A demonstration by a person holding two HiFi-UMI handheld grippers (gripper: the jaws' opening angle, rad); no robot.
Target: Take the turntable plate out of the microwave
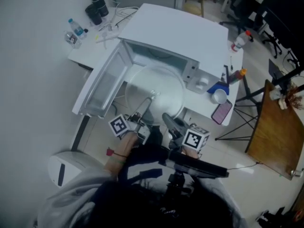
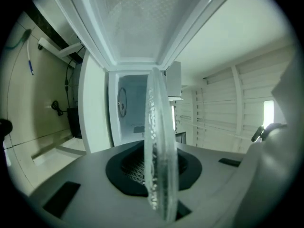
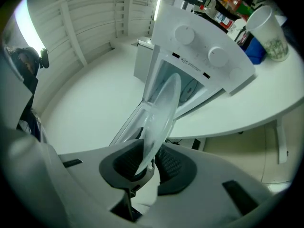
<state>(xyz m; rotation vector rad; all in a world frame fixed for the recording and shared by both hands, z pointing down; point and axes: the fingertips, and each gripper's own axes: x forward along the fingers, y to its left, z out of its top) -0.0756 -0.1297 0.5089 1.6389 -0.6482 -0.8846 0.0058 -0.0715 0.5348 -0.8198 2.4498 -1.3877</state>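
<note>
The glass turntable plate (image 1: 154,91) hangs just in front of the white microwave (image 1: 175,32), whose door (image 1: 102,87) stands open to the left. My left gripper (image 1: 145,107) is shut on the plate's near-left rim and my right gripper (image 1: 169,121) is shut on its near-right rim. In the left gripper view the plate (image 2: 159,141) runs edge-on between the dark pads of the left gripper (image 2: 156,177), with the open cavity (image 2: 133,108) behind. The right gripper view shows the plate (image 3: 161,113) slanting out of the right gripper (image 3: 147,163), below the microwave's control panel (image 3: 209,56).
The microwave stands on a white desk (image 1: 90,51) with bottles (image 1: 76,30), a black flask (image 1: 97,6), a paper cup (image 1: 219,96) and a phone (image 1: 221,112). A wooden table (image 1: 280,137) is at the right, and a white bin (image 1: 66,167) sits on the floor at the left.
</note>
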